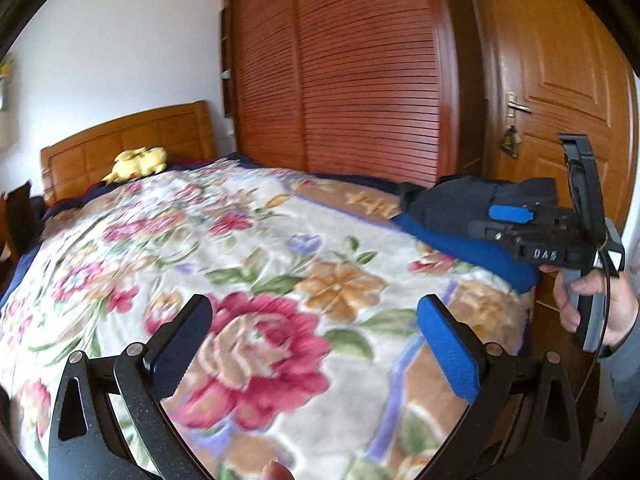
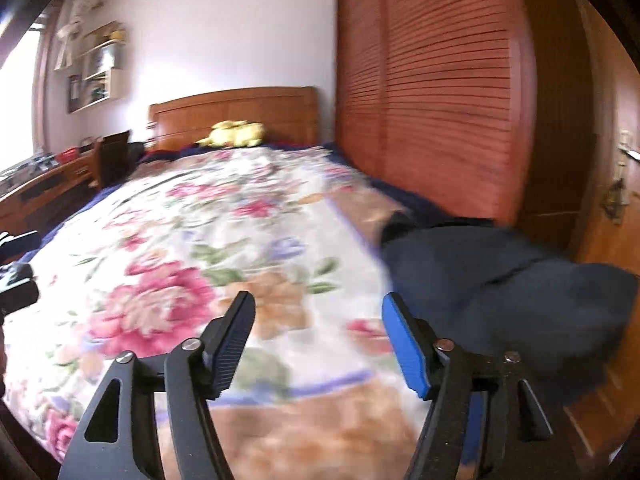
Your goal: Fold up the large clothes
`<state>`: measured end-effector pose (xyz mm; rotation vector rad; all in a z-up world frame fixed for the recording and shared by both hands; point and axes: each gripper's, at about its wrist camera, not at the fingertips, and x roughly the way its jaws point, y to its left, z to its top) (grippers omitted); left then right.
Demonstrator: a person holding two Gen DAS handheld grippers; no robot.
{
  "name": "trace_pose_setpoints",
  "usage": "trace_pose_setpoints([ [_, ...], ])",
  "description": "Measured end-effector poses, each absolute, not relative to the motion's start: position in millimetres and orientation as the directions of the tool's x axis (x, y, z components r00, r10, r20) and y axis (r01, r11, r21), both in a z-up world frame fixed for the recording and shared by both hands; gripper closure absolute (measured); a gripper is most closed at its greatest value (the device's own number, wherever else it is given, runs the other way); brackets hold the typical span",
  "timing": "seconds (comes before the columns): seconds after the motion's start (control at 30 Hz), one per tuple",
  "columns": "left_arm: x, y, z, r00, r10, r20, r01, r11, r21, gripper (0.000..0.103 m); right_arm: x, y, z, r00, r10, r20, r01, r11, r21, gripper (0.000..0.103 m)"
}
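A dark navy garment (image 1: 448,200) lies bunched on the bed's near right corner, with a brighter blue part (image 1: 460,250) along its front; in the right wrist view this garment (image 2: 480,280) hangs partly over the bed's edge. My left gripper (image 1: 316,320) stands open over the floral blanket, left of the garment, with nothing between its fingers. My right gripper (image 2: 320,320) is open too and holds nothing, with the garment just to its right. From the left wrist view, the right gripper (image 1: 486,221) hovers right at the garment, carried by a hand (image 1: 592,300).
The floral blanket (image 1: 248,248) covers the whole bed. A yellow plush toy (image 1: 138,162) lies by the wooden headboard (image 1: 120,136). A slatted wardrobe (image 1: 352,72) runs along the bed's right side, and a wooden door (image 1: 560,80) stands beyond. A desk (image 2: 52,184) is at the left.
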<state>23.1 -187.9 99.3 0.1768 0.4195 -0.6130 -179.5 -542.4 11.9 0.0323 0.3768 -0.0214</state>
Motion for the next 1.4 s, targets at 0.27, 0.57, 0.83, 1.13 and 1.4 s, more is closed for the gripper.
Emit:
trace_pose_setpoints([
  [0.27,41.8,-112.4,71.7,0.802,-0.413,-0.431,0.460,0.888,0.006,0.001,-147.9,-466.3,-16.7,0.918,0.152,-0.365,-0.134,0.988,0.075,0.034],
  [0.57,63.1,-45.0,49.4,0.855,-0.273,-0.440,0.308,0.951,0.010,0.001,-106.8,-414.6,-39.7,0.892,0.259,-0.371,-0.242,0.966,0.093,0.034],
  [0.83,72.8,0.8,49.1,0.890,-0.190,-0.414,0.193,0.981,-0.036,0.001,-62.4,-388.1,-56.7,0.893,0.296,-0.340,-0.280,0.955,0.097,0.034],
  [1.13,78.7,31.9,42.3,0.910,-0.131,-0.393,0.123,0.991,-0.046,0.001,-43.3,-377.4,-80.1,0.909,0.309,-0.280,-0.294,0.951,0.094,0.034],
  [1.4,78.6,49.9,28.9,0.907,-0.109,-0.407,0.094,0.994,-0.057,0.001,-44.6,-370.5,-92.0,0.914,0.309,-0.263,-0.300,0.951,0.077,0.034],
])
